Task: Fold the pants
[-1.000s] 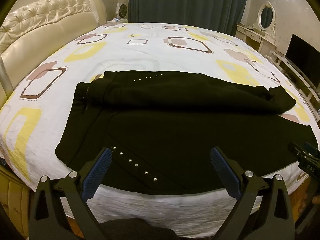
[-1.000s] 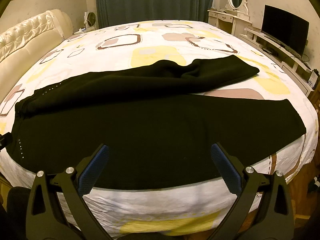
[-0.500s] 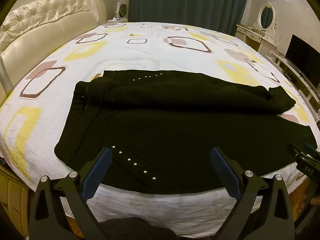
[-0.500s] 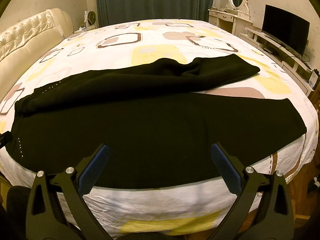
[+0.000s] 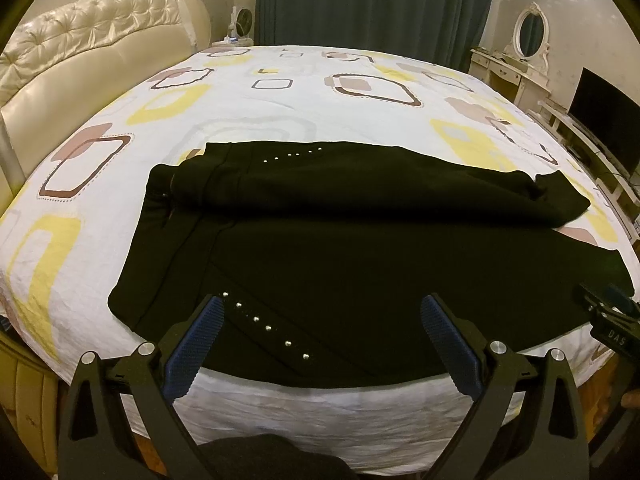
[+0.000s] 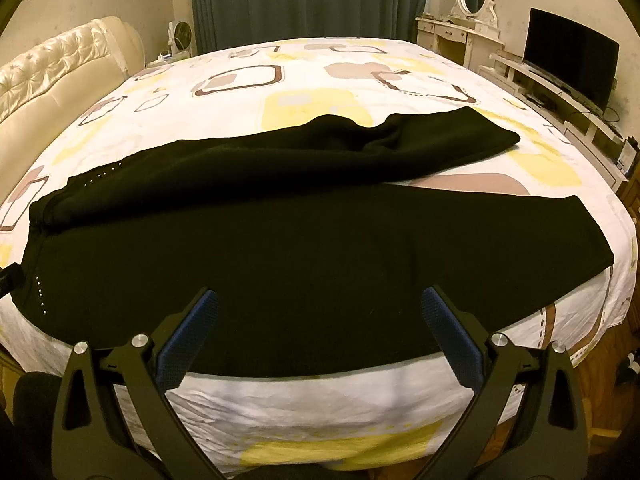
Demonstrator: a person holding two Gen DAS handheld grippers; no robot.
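Black pants [image 5: 360, 248] lie spread across the bed [image 5: 280, 96], both grippers empty.
The left gripper [image 5: 323, 320] and right gripper [image 6: 320, 314] hover over the near bed edge with fingers wide apart, gripping nothing; waistband at left, one leg lying partly over the other.

The pants [image 5: 360, 248] lie lengthwise across the near part of the bed [image 5: 304, 92], waist to the left and leg ends to the right, the near leg along the bed's front edge and the far leg behind it, partly overlapping it. The headboard [image 5: 92, 40] stands at the left, curtains [image 5: 372, 0] behind the bed, a dressing table [image 6: 460, 36] and a screen [image 6: 568, 60] to the right. The left gripper [image 5: 320, 332] hovers before the waist end, the right gripper [image 6: 320, 328] before the near leg, jaws spread.
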